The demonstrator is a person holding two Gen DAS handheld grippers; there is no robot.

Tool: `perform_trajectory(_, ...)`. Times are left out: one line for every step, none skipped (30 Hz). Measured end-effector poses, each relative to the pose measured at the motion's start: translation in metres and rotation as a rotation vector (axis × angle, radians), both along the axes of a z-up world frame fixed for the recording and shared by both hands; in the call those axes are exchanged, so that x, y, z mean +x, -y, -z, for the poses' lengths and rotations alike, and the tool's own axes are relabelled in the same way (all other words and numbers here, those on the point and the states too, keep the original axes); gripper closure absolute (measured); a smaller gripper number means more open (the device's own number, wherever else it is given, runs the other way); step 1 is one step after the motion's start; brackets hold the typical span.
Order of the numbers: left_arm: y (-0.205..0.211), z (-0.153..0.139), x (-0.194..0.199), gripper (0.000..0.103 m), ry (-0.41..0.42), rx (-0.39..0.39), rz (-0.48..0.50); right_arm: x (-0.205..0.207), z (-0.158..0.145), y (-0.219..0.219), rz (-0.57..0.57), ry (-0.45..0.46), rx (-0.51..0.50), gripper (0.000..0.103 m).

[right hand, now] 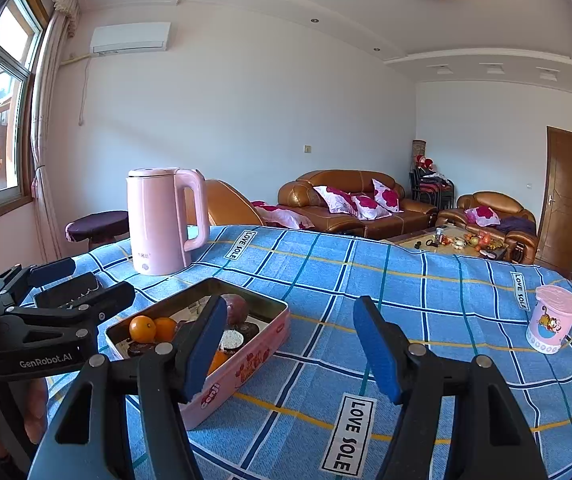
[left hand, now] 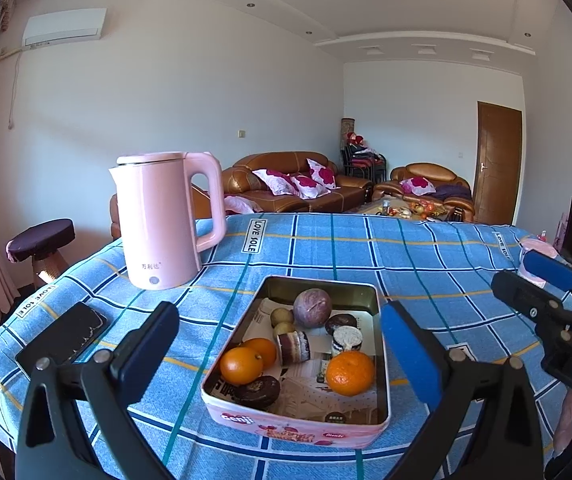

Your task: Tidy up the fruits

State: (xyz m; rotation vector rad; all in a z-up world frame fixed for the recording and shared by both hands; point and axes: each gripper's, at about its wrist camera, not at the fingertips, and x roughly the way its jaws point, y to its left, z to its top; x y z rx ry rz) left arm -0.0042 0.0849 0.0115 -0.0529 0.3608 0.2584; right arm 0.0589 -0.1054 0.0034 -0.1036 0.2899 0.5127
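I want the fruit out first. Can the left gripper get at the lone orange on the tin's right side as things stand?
Probably yes. The left gripper is open and empty, the tin has no lid, and the orange sits uncovered, apart from the cakes, though near the tin's right wall.

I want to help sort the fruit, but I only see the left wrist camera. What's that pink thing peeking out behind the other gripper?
Observer: It's a pink plastic cup with a cartoon cat on it, standing upright on the blue checked tablecloth.
Operator: Is the right gripper holding anything?
Observer: No. The right gripper is open, and only bare cloth shows between its fingers.
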Motion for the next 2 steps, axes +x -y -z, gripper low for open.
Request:
perform_trajectory(0.0008, -0.0006, -0.0002, 0.000, 0.002, -0.001, 0.003, 0.0005, 0.0003, 0.0010, 0.002, -0.002, 0.001, 0.036)
perform_trajectory(0.0010, -0.0014, -0.0008, 0.000, 0.005, -0.003, 0.005, 0.0009, 0.0005, 0.0024, 0.004, -0.003, 0.003, 0.036)
